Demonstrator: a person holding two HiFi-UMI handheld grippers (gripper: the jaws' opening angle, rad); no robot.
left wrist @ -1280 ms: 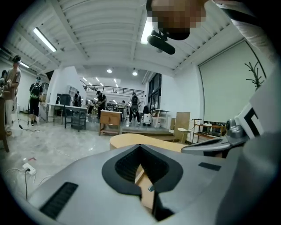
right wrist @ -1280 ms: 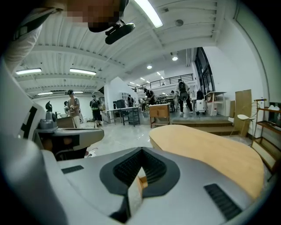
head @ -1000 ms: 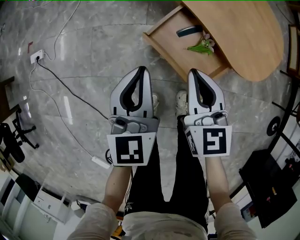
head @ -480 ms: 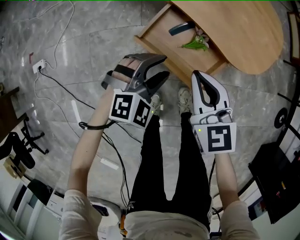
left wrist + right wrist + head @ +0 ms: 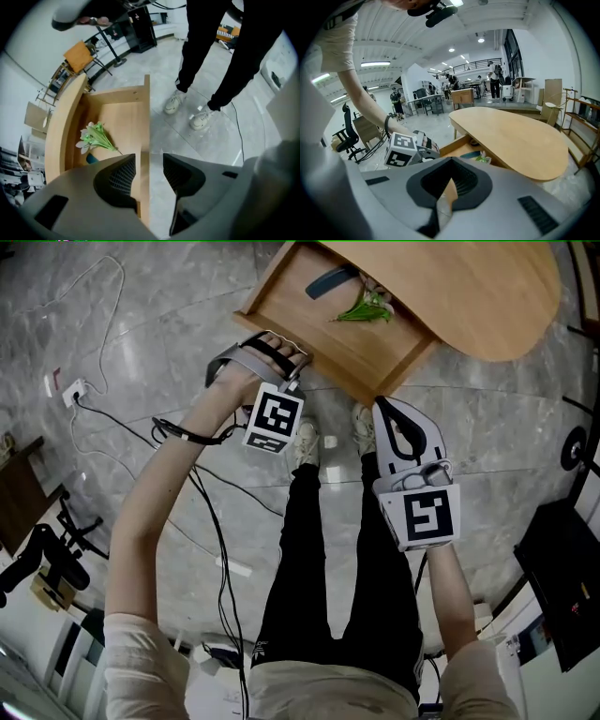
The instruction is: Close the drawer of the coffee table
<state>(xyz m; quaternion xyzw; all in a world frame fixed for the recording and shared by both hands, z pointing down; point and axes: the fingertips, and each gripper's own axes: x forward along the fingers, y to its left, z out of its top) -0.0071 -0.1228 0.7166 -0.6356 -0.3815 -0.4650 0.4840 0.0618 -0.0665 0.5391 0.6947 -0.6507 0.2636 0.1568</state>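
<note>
Drawer of the light wooden coffee table (image 5: 319, 338) stands pulled well out from under the rounded surface (image 5: 469, 287), over grey marbled stone floor (image 5: 169, 315).

Left gripper (image 5: 149, 161) points steeply down at the drawer's front panel (image 5: 146, 108). Jaws just opened, now moderately apart, straddling the panel's top edge. The board sits nearer one ribbed pad, and neither pad looks to press on it.

Right gripper (image 5: 384, 411) hangs above the person's pale shoes (image 5: 305, 442), short of the panel's other end. Jaws together, empty.

Step in hand, as I read it: getting purchase on the front panel to push it home. Contact sits toward one end, so an off-centre shove may skew the drawer. Better to push square to the panel, or bring the right gripper to the far end.

Materials: smooth pale wood with thin flat boards and square edges. The floor is glossy. Inside lie a limp green artificial sprig with pale petals (image 5: 361, 307) and a dark teal object (image 5: 328, 279), which I can't identify. Both are low and look clear of the closing path.
</note>
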